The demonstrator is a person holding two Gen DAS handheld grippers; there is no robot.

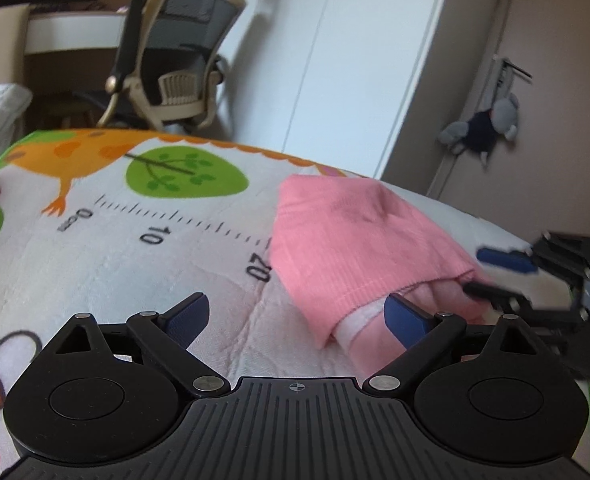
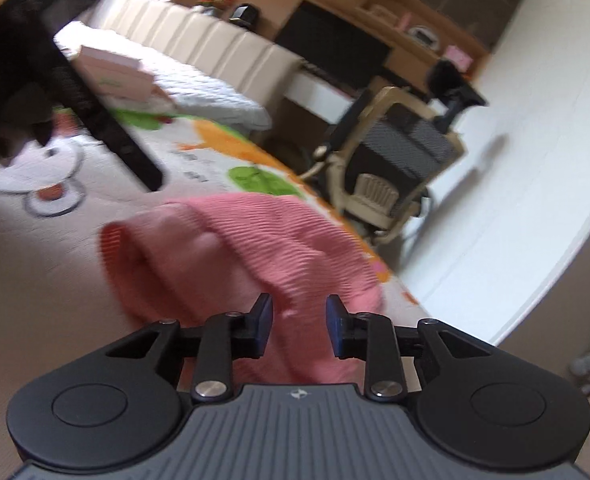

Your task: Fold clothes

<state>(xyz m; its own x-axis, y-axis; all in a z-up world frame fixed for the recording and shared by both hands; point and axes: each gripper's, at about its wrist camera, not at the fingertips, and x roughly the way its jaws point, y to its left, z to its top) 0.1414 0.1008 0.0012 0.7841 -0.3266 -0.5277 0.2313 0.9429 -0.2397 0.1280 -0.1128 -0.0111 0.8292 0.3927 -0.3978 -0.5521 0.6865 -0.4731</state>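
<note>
The left tool (image 1: 297,316) is hovering with its fingers spread wide, empty, just beside a folded pink garment (image 1: 359,248) lying on a cartoon-print blanket (image 1: 135,248) on the bed. The right tool (image 2: 299,322) is hanging parted over the garment's edge, an office chair (image 1: 175,56) standing beyond.

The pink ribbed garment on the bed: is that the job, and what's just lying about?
Job: pink ribbed garment, left gripper, right gripper.

Lying about: cartoon-print blanket, beige mesh office chair, grey plush toy, white quilted bedding.
</note>
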